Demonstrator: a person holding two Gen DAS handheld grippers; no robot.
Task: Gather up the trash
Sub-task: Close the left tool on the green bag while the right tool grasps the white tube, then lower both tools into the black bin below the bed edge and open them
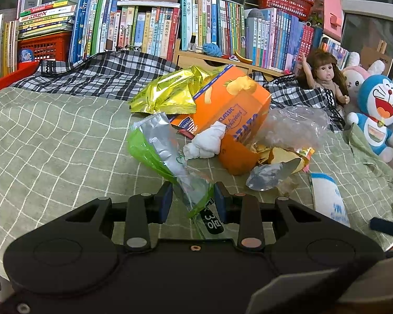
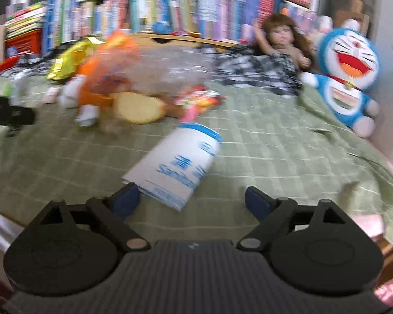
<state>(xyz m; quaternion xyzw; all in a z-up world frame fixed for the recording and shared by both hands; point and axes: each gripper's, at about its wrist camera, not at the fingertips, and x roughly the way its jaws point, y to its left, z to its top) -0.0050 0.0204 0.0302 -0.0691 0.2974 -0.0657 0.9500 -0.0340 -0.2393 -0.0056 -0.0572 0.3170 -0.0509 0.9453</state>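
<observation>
In the lower centre of the left wrist view, the left gripper (image 1: 192, 198) is pinching the lower end of a crumpled green and silver foil snack bag (image 1: 161, 147) between its blue-padded fingers (image 1: 166, 198); a black patch on the bag near the fingers is showing "3" and a Korean character. The bag is rising toward the frame's middle above the bed's green grid-patterned cover (image 1: 52, 136). Just behind it, the trash pile is sitting at the centre of the frame: an orange cardboard crisp box (image 1: 238, 110) printed "CLASSIC", with a partly hidden word ending "TATO", a shiny yellow-gold foil packet (image 1: 167, 94) leaning on the box's left side, a crumpled white tissue (image 1: 205, 141) touching the box's front, and a clear crinkled plastic bag (image 1: 293, 125) at its right.

In the right wrist view, which is blurred, the right gripper (image 2: 192, 200) is hovering with its fingers (image 2: 125, 200) spread wide and gripping nothing. A flat white paper packet with blue print (image 2: 178, 164) is lying on the cover just ahead, near the left finger; its lettering is starting "San", the rest unreadable. At the right edge a blue and white plush cat toy (image 2: 345, 78) is sitting beside a brown-haired doll (image 2: 283, 39).
</observation>
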